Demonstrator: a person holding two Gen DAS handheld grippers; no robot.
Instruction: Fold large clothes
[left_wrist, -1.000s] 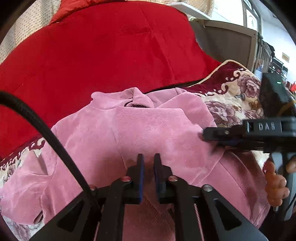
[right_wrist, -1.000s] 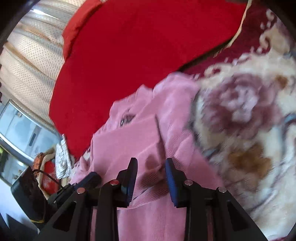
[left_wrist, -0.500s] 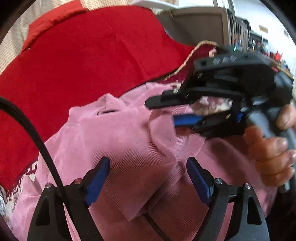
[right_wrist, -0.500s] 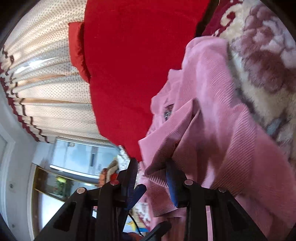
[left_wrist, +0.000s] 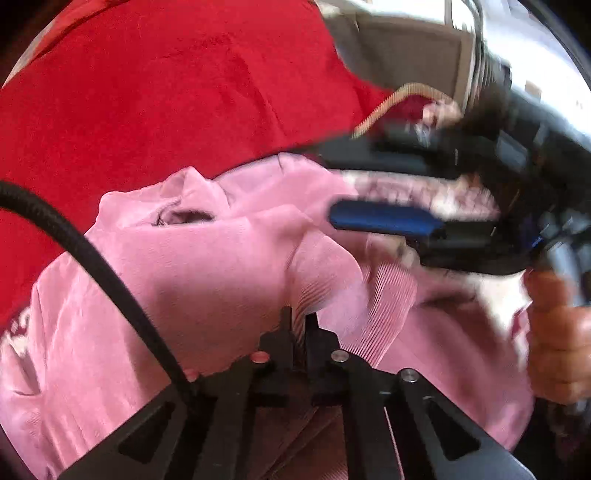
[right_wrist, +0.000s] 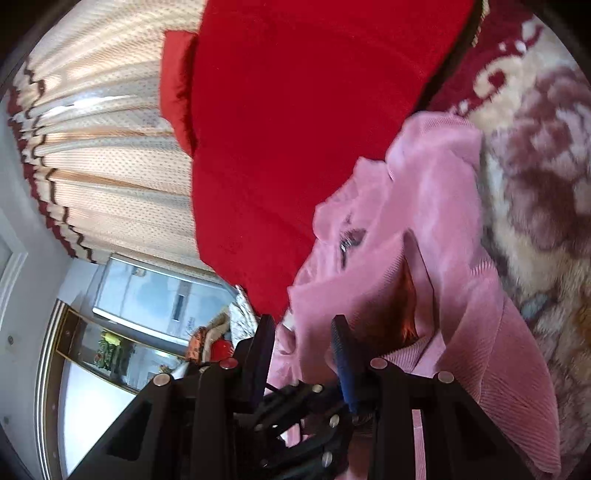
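Observation:
A pink ribbed garment (left_wrist: 207, 266) lies partly folded on a floral blanket, collar toward the red cover. My left gripper (left_wrist: 300, 321) is shut on a raised fold of the pink cloth at its lower middle. My right gripper (left_wrist: 354, 188) shows blurred at the right in the left wrist view, jaws apart, just above the cloth, with a hand on its handle. In the right wrist view my right gripper (right_wrist: 303, 339) is open over the garment (right_wrist: 436, 229), holding nothing. The left gripper's frame shows below it.
A red cover (left_wrist: 166, 85) lies behind the garment. The floral blanket (right_wrist: 535, 184) spreads to the right. A black cable (left_wrist: 92, 266) crosses the left wrist view. Curtains (right_wrist: 103, 147) and a glass cabinet (right_wrist: 122, 332) stand beyond the bed.
My left gripper was wide open half a second ago and has shut on a fold of the pink cloth. My right gripper has let go of the cloth and opened.

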